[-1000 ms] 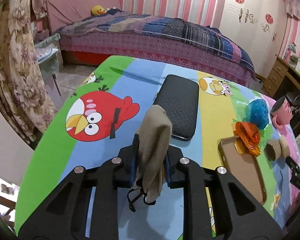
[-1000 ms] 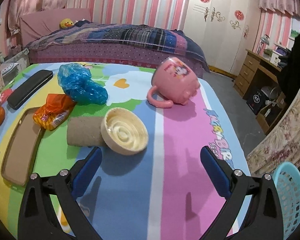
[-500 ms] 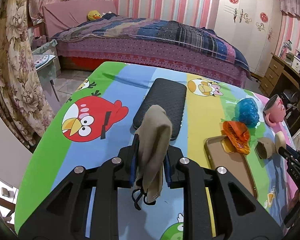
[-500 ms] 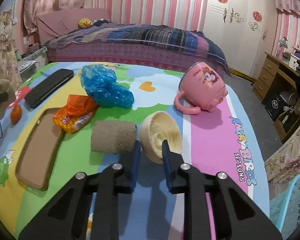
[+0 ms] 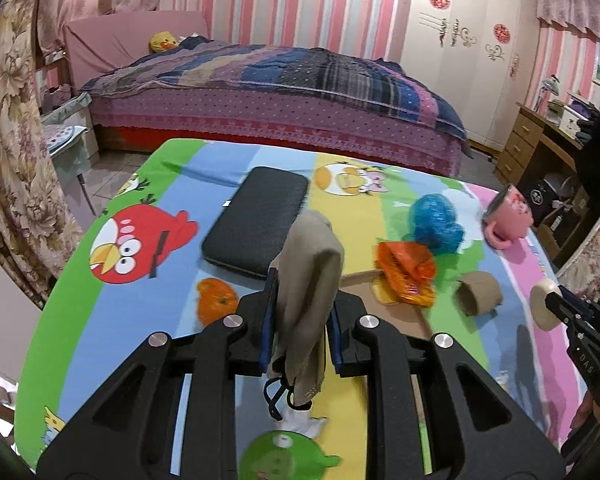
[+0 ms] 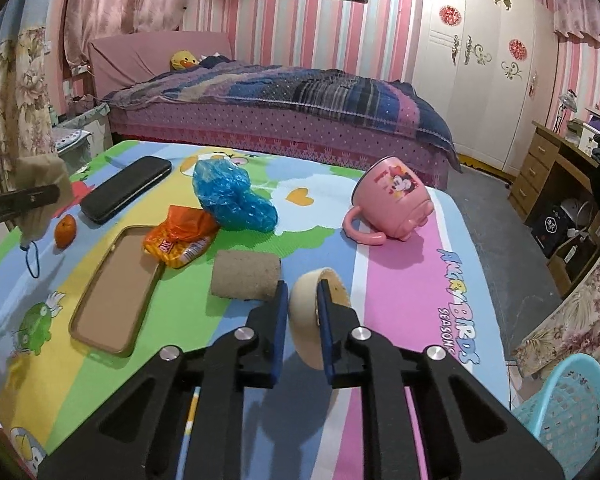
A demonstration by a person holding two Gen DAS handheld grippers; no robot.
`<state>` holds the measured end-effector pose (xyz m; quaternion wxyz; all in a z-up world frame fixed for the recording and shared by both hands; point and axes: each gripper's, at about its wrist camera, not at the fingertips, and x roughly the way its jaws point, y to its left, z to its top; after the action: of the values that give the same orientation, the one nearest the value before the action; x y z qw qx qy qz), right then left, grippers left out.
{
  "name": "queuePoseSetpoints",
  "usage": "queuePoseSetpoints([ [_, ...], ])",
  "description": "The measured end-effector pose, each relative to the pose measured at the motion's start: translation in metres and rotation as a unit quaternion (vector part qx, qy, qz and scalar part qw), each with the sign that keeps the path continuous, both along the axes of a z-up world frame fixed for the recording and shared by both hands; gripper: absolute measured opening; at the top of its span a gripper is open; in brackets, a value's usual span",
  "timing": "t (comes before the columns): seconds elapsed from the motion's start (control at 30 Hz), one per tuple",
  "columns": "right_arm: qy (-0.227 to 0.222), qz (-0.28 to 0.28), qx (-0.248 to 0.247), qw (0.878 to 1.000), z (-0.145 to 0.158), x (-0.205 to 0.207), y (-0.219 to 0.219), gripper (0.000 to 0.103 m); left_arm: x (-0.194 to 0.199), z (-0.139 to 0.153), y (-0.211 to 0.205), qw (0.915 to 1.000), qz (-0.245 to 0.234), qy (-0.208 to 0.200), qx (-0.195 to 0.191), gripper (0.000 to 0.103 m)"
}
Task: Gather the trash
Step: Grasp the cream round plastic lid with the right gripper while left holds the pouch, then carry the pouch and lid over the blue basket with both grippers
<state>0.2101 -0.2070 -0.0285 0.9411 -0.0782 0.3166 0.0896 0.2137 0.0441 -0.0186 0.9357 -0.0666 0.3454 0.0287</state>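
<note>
My left gripper is shut on a beige face mask with dark ear loops and holds it above the table; it also shows in the right wrist view. My right gripper is shut on the rim of a cream paper bowl, lifted off the table; the bowl also shows in the left wrist view. On the table lie a cardboard roll, an orange snack wrapper, a crumpled blue plastic bag and an orange peel.
A black case, a brown phone case and a tipped pink mug lie on the cartoon tablecloth. A light blue basket stands at the table's right edge. A bed is behind the table.
My right gripper closed on the paper bowl's rim and lifted it. My left gripper pulled back and rose with the mask, so the orange peel now shows.
</note>
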Motion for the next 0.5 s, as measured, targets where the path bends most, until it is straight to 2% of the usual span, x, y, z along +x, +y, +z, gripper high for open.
queuePoseSetpoints([
  [0.5,-0.008,-0.022,-0.003,1.000,0.021,-0.041,-0.041,0.015,-0.014,0.018,-0.074,0.9975,-0.069,-0.018,0.003,0.020],
])
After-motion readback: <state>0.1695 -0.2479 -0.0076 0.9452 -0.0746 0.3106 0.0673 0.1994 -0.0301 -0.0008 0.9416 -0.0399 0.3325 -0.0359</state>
